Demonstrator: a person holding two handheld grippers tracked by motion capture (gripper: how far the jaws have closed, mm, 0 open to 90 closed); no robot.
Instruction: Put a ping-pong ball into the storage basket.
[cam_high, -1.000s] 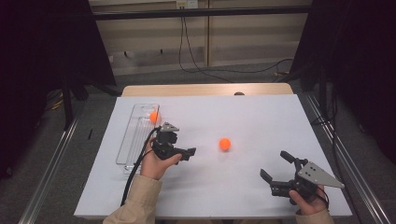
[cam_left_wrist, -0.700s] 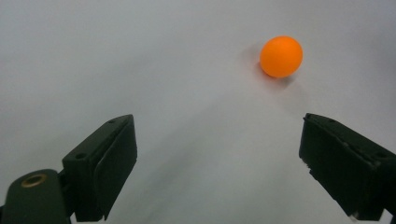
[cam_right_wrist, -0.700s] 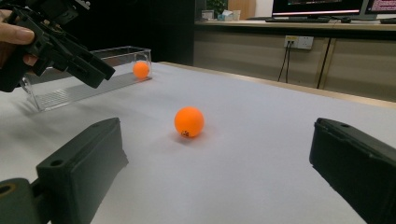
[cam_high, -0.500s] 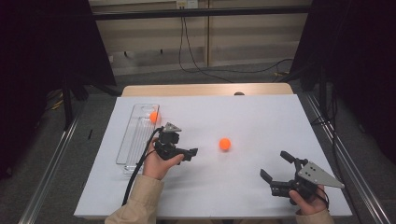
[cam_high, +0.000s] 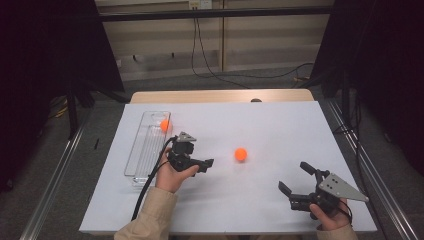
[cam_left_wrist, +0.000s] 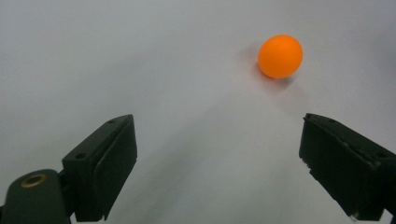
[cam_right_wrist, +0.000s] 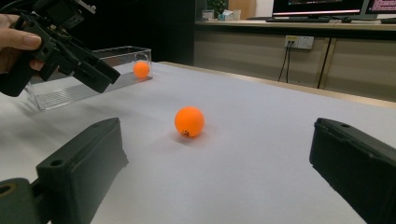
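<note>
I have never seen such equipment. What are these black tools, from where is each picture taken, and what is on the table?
A person sits at a white table and holds a hand-held two-jaw gripper in each hand. The high view looks down from above. The other two pictures come from cameras riding on each gripper, looking along its black jaws. The left gripper and right gripper are both open and hold nothing. One orange ball lies loose on the table between them. A second orange ball sits in the far end of a clear plastic tray at the left.
</note>
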